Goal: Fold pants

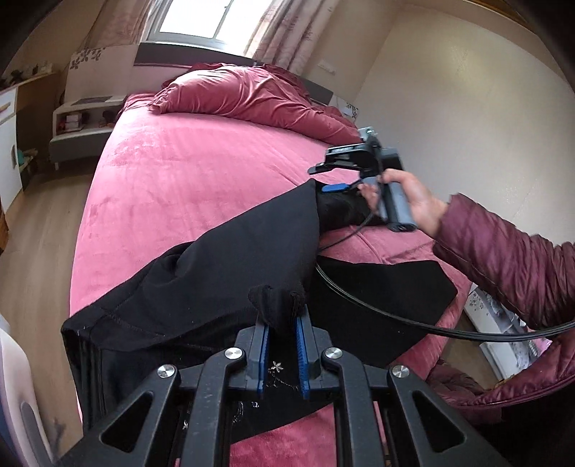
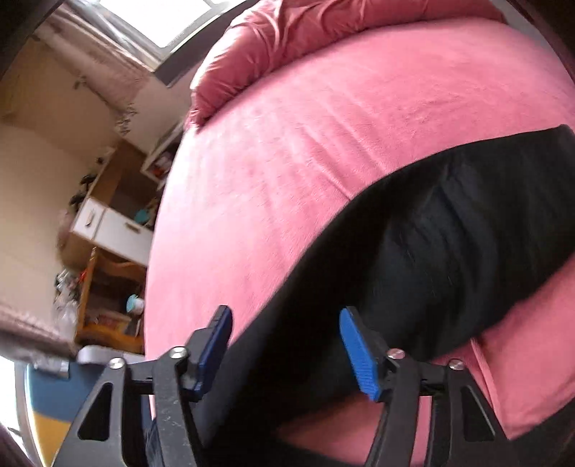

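You're working over the bed, its pink cover filling most of both views, with a rumpled crimson duvet lying piled at the far end under the window. The black pants are lying across the near edge of the bed, one part lifting up toward your left gripper and another part stretching away to the right, flat on the cover. Your sleeve, in quilted maroon, is reaching in from the right, and your right hand is gripping the handle of the right gripper, which is hovering just above the far right part of the pants. A black cable is trailing from that handle across the fabric. In the right wrist view the right gripper is showing its jaws standing about half open, blue pads apart and pressing on nothing, with the pants lying below and between them. Your left gripper is holding its jaws nearly closed, pinching a bunched fold of the black fabric between the blue pads.
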{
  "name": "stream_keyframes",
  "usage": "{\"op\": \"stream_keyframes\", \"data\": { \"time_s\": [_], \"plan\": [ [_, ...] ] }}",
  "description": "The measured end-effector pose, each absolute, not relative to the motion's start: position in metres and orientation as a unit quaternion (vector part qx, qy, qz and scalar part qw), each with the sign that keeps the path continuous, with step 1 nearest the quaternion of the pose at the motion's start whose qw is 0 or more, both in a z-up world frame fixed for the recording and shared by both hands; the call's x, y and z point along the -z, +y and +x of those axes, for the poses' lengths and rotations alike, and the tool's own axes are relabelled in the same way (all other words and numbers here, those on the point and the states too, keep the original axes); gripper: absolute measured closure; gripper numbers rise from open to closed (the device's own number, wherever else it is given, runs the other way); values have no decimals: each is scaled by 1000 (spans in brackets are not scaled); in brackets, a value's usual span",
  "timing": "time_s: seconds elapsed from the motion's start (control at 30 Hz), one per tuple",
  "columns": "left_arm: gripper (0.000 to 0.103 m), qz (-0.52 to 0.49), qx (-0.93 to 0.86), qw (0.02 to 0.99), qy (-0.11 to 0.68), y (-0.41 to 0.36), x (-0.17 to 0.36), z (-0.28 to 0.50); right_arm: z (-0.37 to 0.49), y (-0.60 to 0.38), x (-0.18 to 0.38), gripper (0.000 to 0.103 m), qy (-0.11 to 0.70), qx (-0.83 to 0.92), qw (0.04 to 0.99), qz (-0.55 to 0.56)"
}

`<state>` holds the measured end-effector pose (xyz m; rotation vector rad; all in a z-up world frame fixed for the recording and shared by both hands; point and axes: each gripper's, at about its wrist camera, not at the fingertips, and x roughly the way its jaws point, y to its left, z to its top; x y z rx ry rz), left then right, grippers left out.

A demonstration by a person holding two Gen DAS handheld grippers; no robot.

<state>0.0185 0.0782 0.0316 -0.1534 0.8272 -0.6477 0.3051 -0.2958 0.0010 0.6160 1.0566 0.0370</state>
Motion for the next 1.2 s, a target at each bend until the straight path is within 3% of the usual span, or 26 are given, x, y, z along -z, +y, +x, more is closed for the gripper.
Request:
{"op": "stream_keyframes", "data": {
  "time_s": [0.1, 0.17, 0.23, 0.5, 0.63, 0.83, 1.2],
  "plan": [
    [90, -74, 305, 862, 398, 86, -30, 17, 329, -300, 11, 60, 511, 19, 812, 280],
    [90, -75, 298, 863, 401, 91, -30, 21, 338, -307, 19, 84, 519, 35, 808, 276],
    [90, -86, 283, 867, 401, 100, -33, 28, 343, -310, 21, 94, 524, 39, 809, 264],
    [91, -185, 166, 902, 353, 175, -66, 121, 302, -313, -38, 95, 448, -26, 858, 250],
    [91, -184, 138, 914, 334, 194, -84, 147, 258, -310, -64, 95, 410, -69, 875, 248],
    [91, -150, 139, 918, 339, 193, -81, 123, 158, -297, -66, 95, 397, -115, 882, 227],
    [91, -195, 97, 892, 397, 215, -14, 37, 47, -273, -2, 95, 463, -129, 854, 199]
  ]
}}
